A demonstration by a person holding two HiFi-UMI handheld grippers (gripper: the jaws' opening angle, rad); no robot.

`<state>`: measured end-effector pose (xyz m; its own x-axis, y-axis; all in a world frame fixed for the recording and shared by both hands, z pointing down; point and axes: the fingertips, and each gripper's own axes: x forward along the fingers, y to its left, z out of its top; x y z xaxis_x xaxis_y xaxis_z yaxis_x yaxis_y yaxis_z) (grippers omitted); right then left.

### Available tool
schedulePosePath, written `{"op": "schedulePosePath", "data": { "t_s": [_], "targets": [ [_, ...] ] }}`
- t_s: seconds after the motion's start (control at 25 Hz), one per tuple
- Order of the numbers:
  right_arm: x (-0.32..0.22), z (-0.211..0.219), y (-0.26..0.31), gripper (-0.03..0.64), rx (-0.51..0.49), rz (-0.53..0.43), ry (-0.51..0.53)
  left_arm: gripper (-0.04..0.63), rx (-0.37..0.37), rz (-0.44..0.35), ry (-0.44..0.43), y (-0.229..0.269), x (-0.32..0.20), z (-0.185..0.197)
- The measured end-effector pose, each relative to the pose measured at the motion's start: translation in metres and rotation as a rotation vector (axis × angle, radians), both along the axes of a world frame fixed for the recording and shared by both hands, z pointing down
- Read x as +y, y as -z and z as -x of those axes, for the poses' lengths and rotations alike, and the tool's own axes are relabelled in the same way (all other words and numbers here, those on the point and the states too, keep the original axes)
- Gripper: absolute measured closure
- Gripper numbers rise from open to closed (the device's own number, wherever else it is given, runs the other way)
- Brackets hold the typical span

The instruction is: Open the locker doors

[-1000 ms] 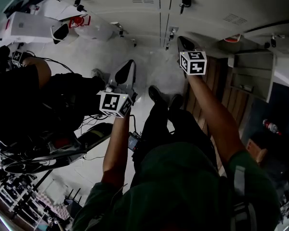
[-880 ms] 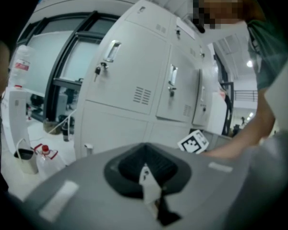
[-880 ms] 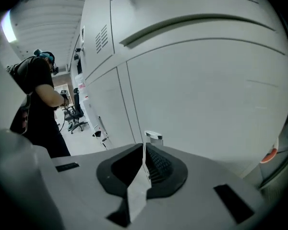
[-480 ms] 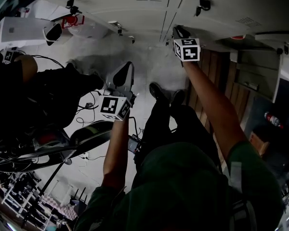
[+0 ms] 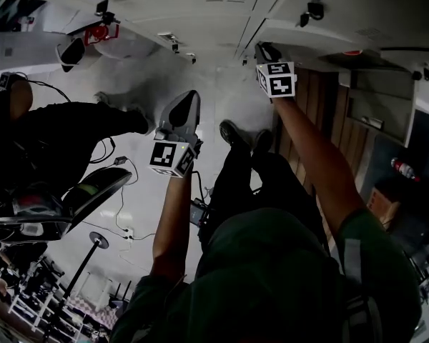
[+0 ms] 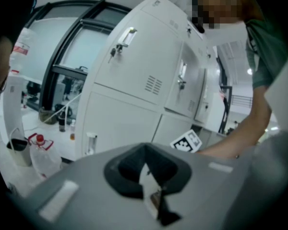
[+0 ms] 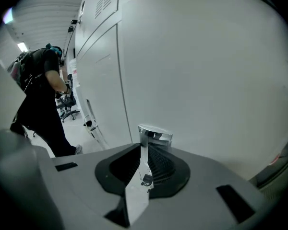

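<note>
Fingertips of the right gripper (image 5: 264,51) are lost in the head view against the grey locker door (image 5: 322,33); its own view shows the jaws a narrow gap apart, having just been opening, with the door's chrome knob (image 7: 154,134) between their tips, though whether the pads touch it cannot be told. The left gripper (image 5: 185,111) hangs in open air to the left, well apart from the lockers, jaws together on nothing. Free floor (image 5: 200,77) lies before the locker fronts, while a bystander in dark clothes (image 5: 57,138), cut by the left edge, and a black chair (image 5: 93,188) crowd the left side
</note>
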<state>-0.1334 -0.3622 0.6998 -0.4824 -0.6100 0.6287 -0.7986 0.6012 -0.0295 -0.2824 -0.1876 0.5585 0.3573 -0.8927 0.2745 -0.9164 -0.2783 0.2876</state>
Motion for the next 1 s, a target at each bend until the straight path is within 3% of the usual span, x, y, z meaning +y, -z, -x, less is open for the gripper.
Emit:
{"op": "schedulePosePath", "data": {
  "t_s": [0.2,0.48,0.64,0.72,0.88,1.0],
  "targets": [
    [0.048,-0.009,-0.001,0.572,0.000,0.021,0.035,0.596,0.012,-0.004,-0.044,0.002,-0.009,-0.010],
    [0.117,-0.058,-0.007,0.570,0.054,0.109,-0.033,0.595,0.017,-0.025,-0.107,0.011,-0.022,-0.029],
    [0.137,-0.068,-0.002,0.420,0.018,0.164,-0.113,0.595,0.014,-0.027,-0.120,0.012,-0.020,-0.047],
    [0.135,-0.072,0.001,0.389,-0.018,0.182,-0.193,0.596,0.012,-0.021,-0.125,0.009,-0.017,-0.056],
    [0.128,-0.086,0.006,0.383,-0.091,0.198,-0.354,0.596,-0.004,0.008,-0.151,0.003,-0.010,-0.068],
    [0.138,-0.097,0.005,0.386,-0.084,0.208,-0.343,0.595,-0.011,0.021,-0.170,0.001,-0.006,-0.080]
  ]
}}
